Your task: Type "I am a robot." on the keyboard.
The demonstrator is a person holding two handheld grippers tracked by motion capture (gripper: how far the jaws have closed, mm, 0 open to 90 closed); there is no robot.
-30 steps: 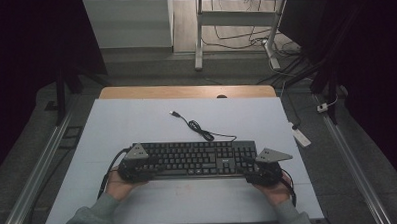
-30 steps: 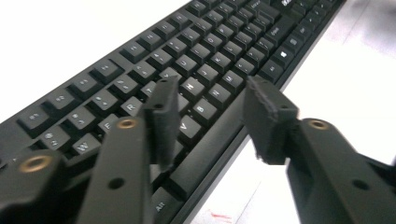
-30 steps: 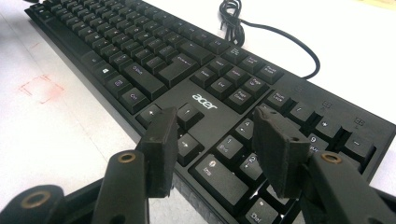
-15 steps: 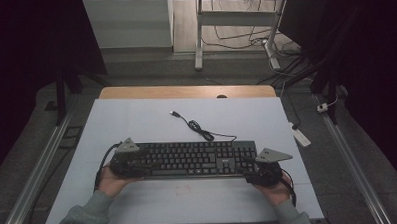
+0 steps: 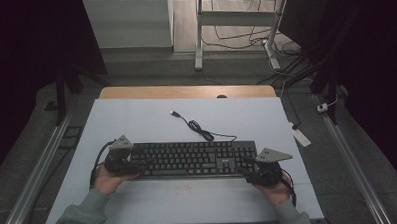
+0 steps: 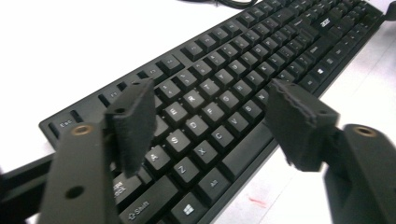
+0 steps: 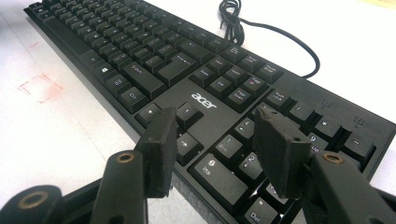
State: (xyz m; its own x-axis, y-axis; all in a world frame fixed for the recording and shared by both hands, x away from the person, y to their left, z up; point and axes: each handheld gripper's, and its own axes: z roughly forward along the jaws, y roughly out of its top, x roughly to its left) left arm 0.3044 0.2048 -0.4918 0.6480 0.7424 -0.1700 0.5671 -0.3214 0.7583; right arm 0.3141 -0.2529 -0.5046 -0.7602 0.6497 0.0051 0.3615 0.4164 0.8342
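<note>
Keyboard (image 5: 190, 159) lies flat, lower centre of high view, left gripper (image 5: 133, 167) and right gripper (image 5: 251, 172) at its ends. Left gripper view: jaws just opening, parted above the keys. Right gripper view: jaws straddle the near edge, seemingly no contact.

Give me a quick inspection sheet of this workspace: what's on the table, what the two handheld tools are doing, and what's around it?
Surface: white rectangular tabletop, wooden strip at far edge.
Job's thing: black full-size plastic keyboard, lying flat.
Clutter: nothing seen on the table.
Grippers: left tool open above the keyboard's left-end keys; right tool open over the number-pad end, pads not pressing.
Cables: keyboard's black cord, loosely coiled behind it, plug free.
Surroundings: dark room, white power strip on the grey floor, metal desk legs beyond.
</note>
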